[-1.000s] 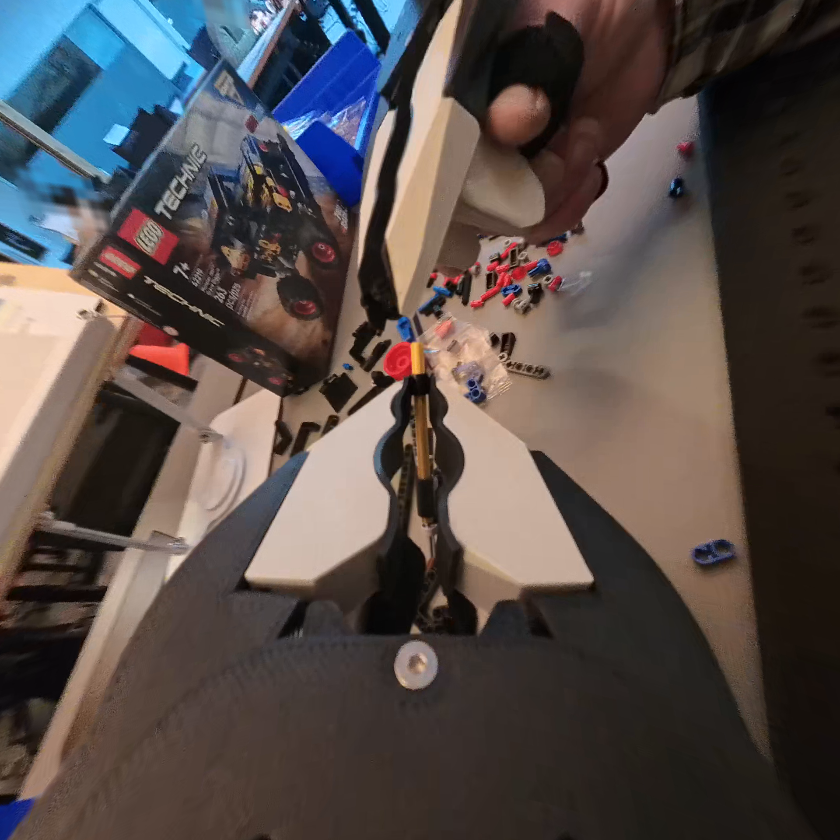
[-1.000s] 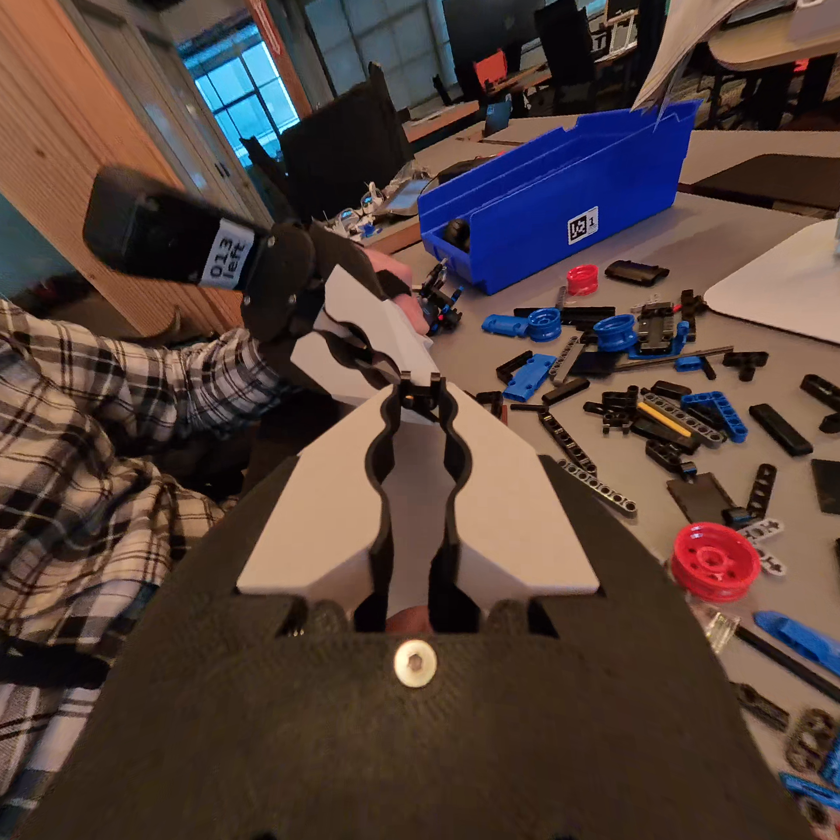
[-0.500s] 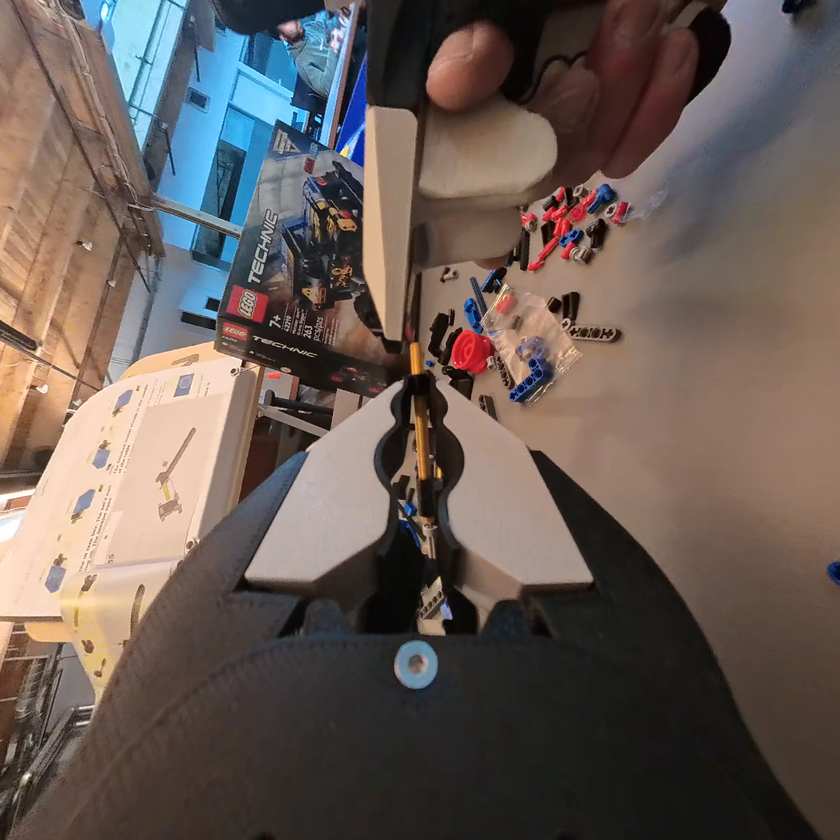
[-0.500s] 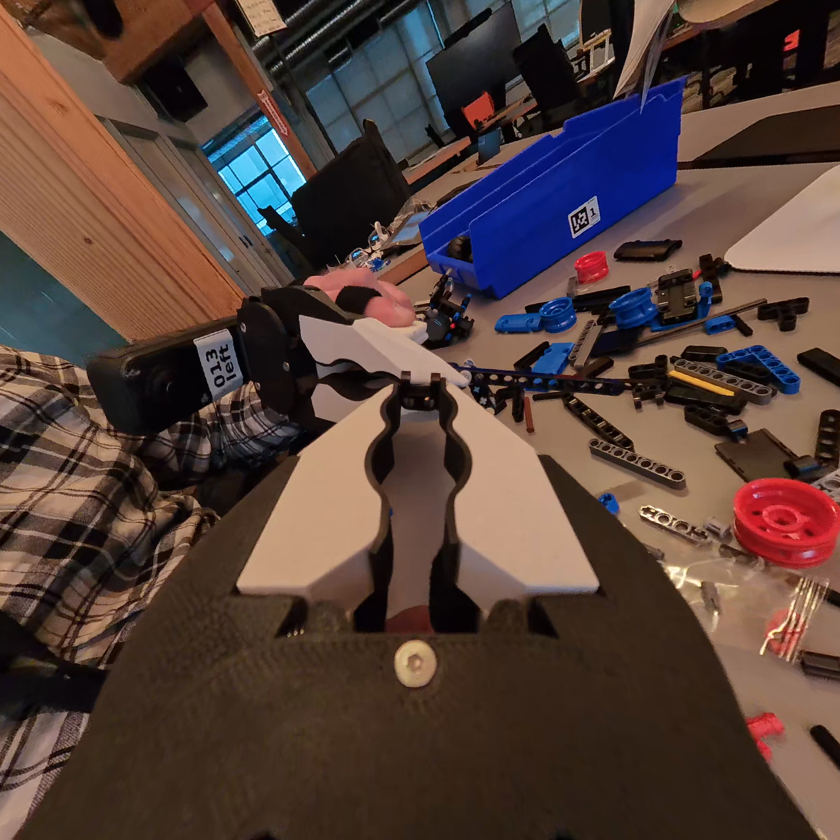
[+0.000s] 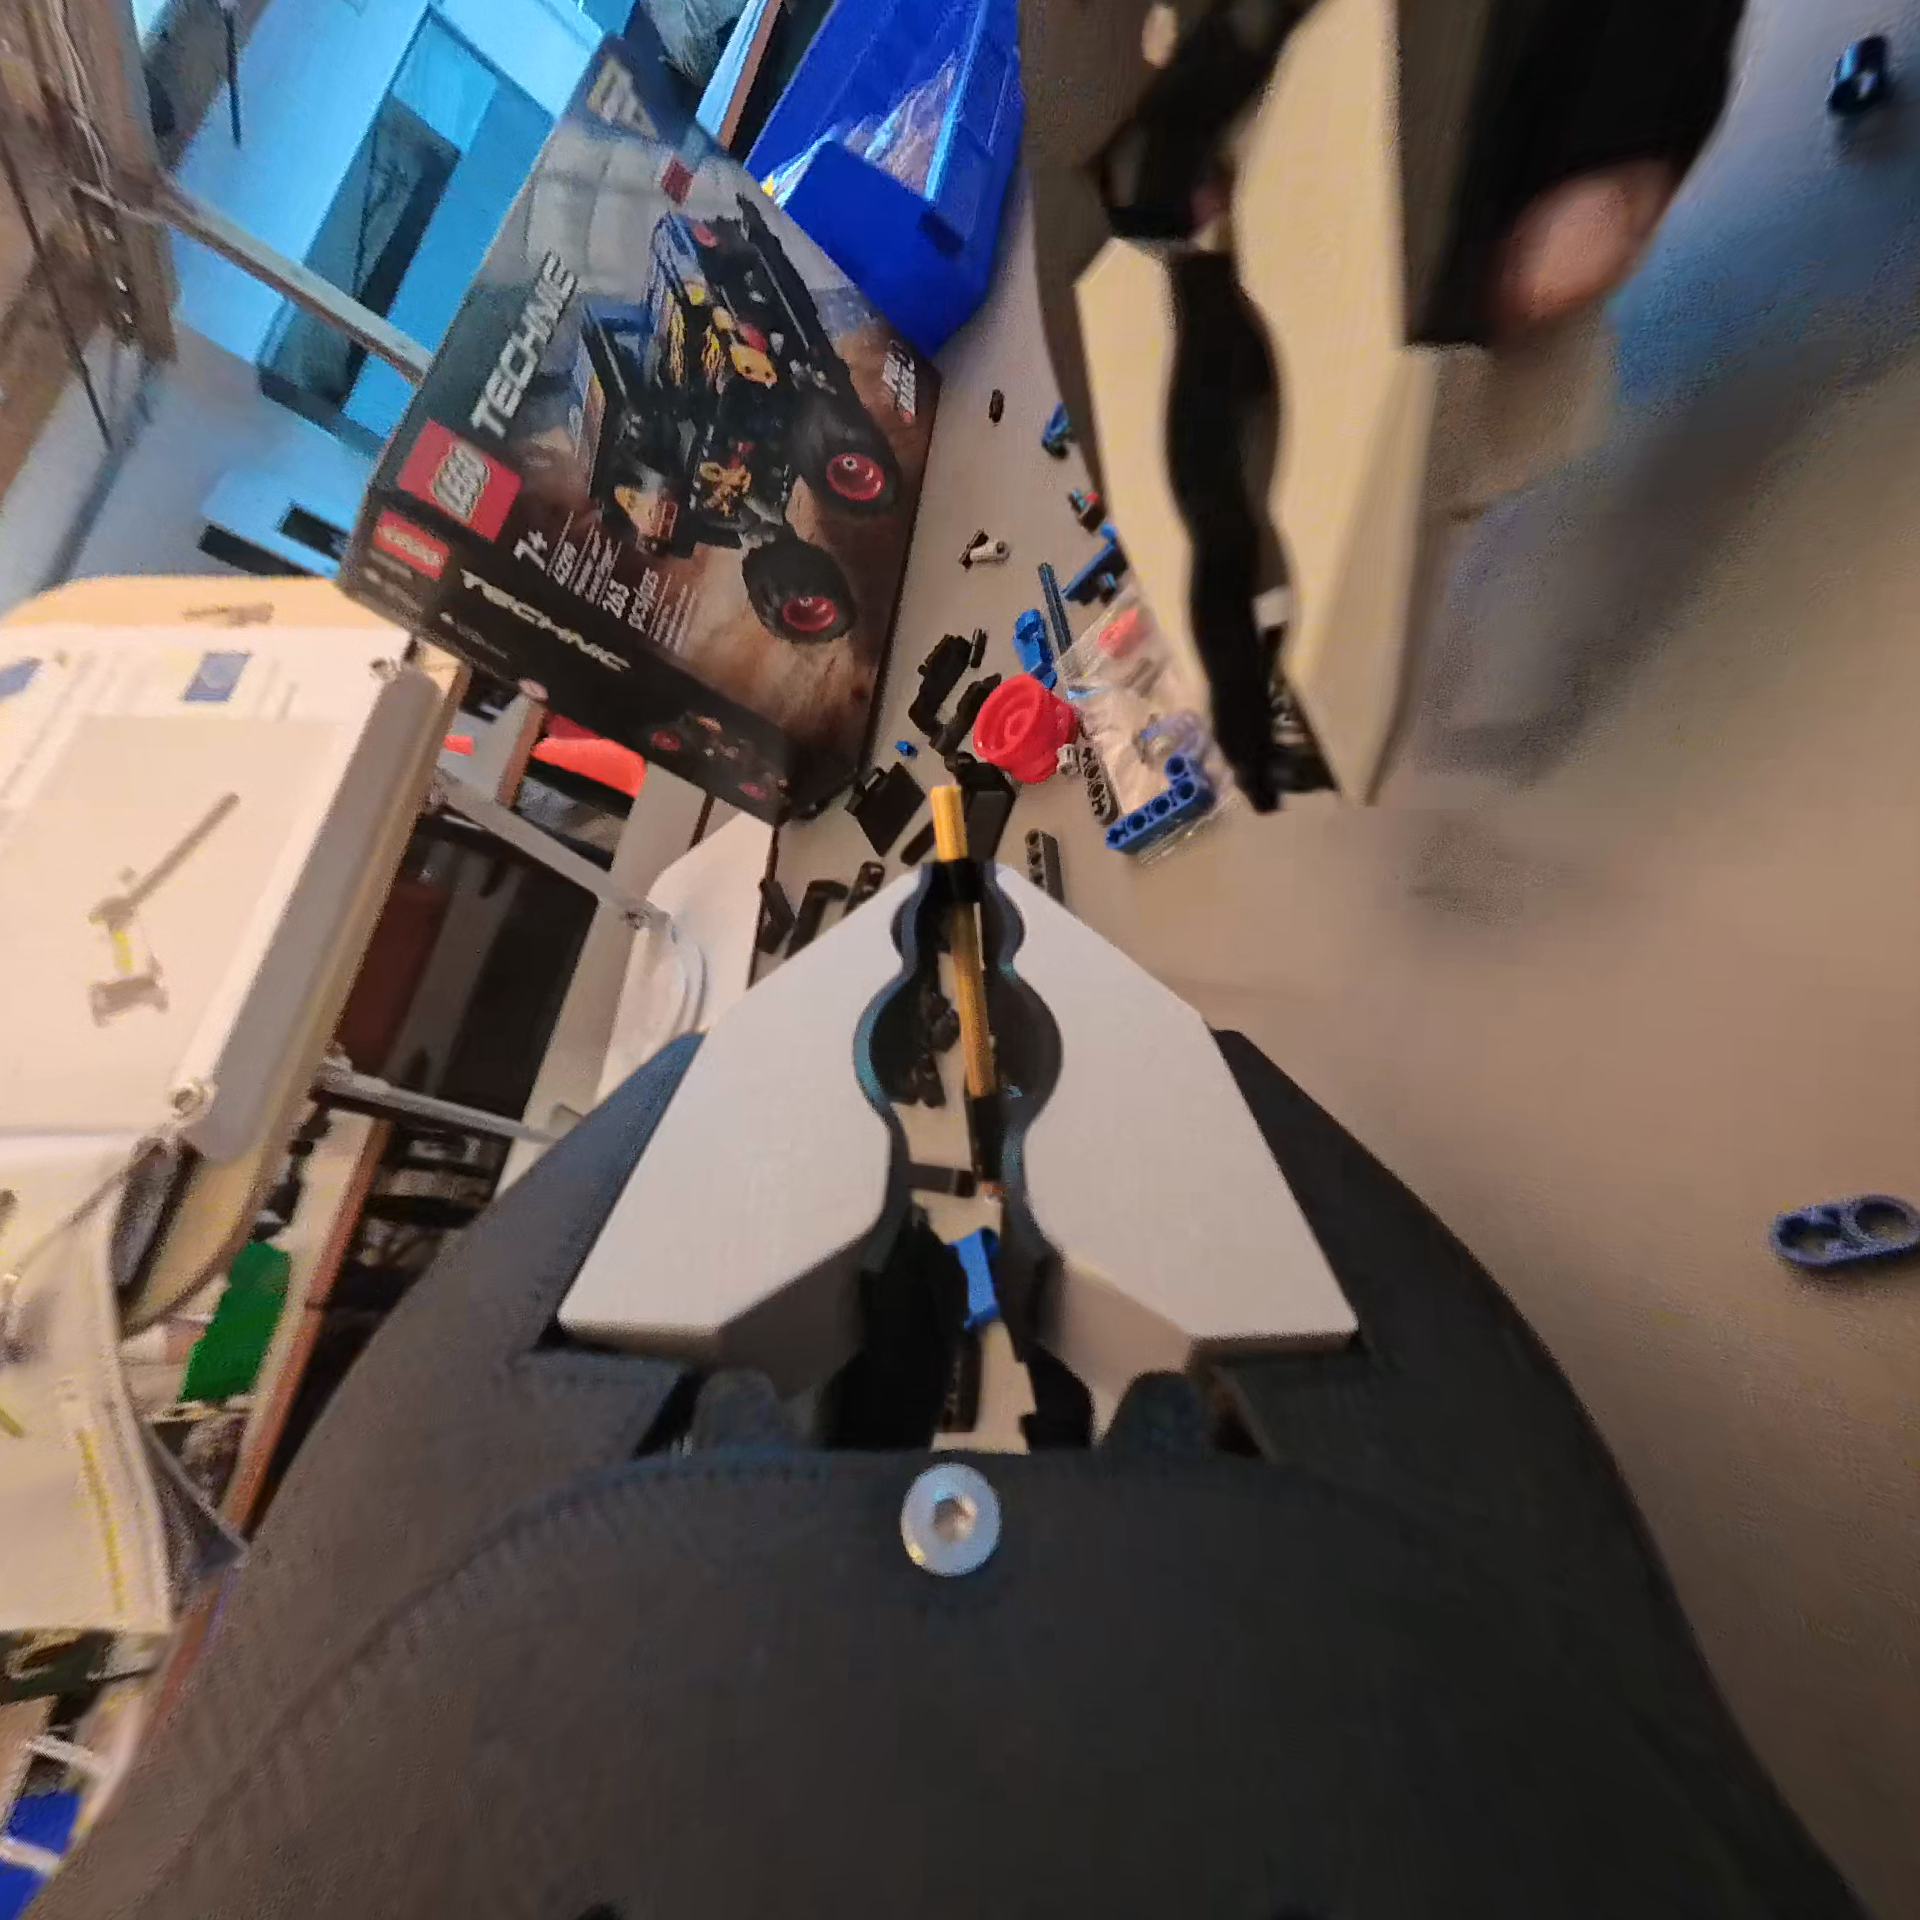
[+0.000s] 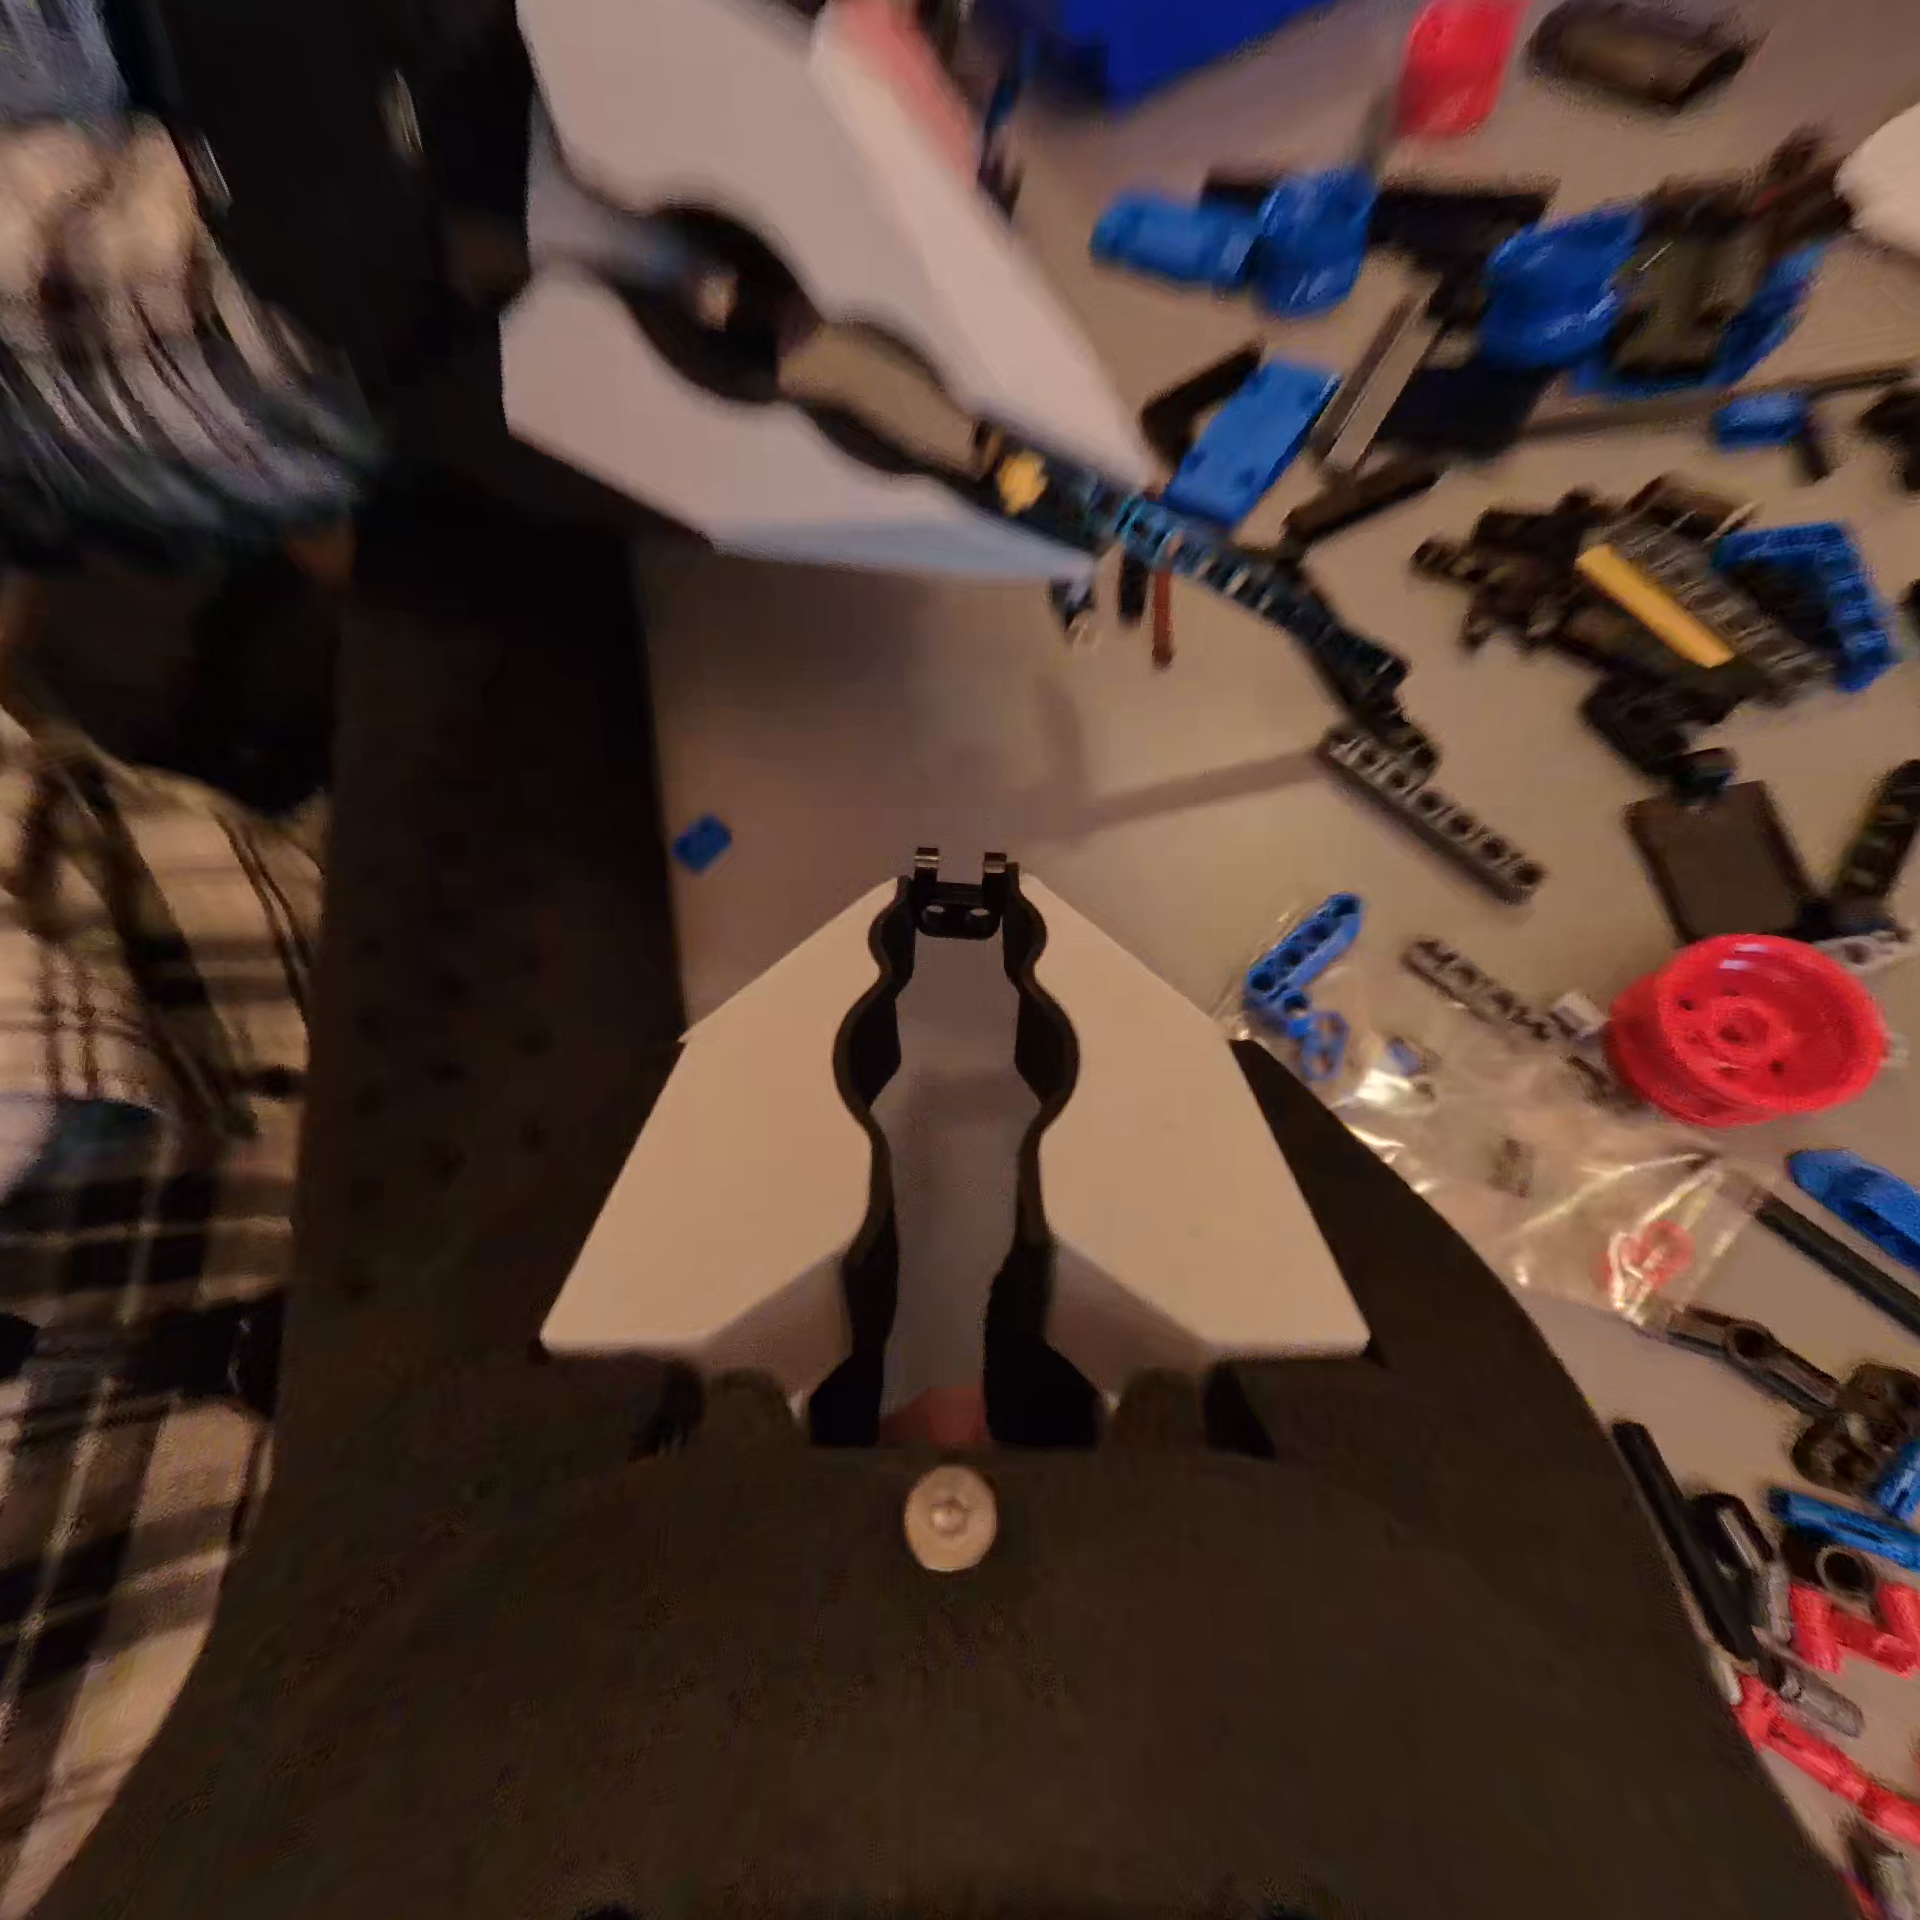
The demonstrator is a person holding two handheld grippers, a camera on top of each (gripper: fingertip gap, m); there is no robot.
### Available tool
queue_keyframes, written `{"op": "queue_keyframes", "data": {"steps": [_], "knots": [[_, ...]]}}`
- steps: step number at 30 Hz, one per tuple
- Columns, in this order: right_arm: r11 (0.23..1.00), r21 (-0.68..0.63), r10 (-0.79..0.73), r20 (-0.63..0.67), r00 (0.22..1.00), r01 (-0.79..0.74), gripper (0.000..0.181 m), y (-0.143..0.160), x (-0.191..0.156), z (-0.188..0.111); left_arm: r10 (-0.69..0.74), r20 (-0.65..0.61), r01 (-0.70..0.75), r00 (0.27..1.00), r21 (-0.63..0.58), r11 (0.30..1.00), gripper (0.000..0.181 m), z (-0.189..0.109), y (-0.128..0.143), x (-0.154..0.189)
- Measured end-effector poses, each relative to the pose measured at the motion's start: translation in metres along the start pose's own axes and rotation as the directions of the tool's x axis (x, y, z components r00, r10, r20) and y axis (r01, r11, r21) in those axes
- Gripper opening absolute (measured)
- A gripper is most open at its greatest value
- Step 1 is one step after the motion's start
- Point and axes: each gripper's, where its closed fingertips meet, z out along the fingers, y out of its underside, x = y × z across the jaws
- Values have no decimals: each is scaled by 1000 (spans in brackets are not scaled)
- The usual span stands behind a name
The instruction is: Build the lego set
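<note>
Right claw (image 6: pixel 958 883), clenched on a black connector (image 6: pixel 958 902), had pulled away from left claw (image 5: pixel 954 883), which still grasped the yellow axle (image 5: pixel 962 935).

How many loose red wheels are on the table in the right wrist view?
2. One red wheel lies near the right edge, beside the clear bag. A blurred second wheel sits at the top edge. Others may be hidden.

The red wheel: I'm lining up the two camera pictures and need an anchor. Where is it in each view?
Left wrist view: the red wheel lies on the table just past the tip of the yellow rod held by the left tool, beside the clear bag.
Right wrist view: the same wheel sits at the right edge, mid-height.
Shared landmark: the clear bag of small parts next to the wheel.
</note>
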Motion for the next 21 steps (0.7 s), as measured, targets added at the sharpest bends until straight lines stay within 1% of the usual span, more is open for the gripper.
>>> {"op": "queue_keyframes", "data": {"steps": [3,5,7,11,13,16,19,21], "knots": [[971,-215,-110,-2,994,107,15,26,-7,19,-88,-30,88,996,3,996,5,-2,6,1],[944,-289,-163,2,987,157,17,35,-8,26,-140,-40,140,989,8,990,5,-5,9,-1],[943,-291,-162,29,986,164,33,32,-13,29,-187,-50,188,981,22,982,5,-7,10,-3],[961,-225,-150,70,986,162,44,19,-18,24,-267,-77,271,961,51,961,5,-10,11,-5],[967,-181,-175,38,984,179,43,7,-12,19,-310,-101,318,945,72,945,5,-11,9,-6],[976,-34,-215,-38,976,214,35,-31,-2,9,-384,-142,400,912,111,910,5,-14,6,-10],[954,-23,-299,-135,945,298,36,-50,14,9,-458,-188,484,869,132,865,5,-16,5,-14],[942,-51,-336,-141,931,332,36,-52,21,15,-498,-227,532,837,124,838,5,-16,7,-13]]}}
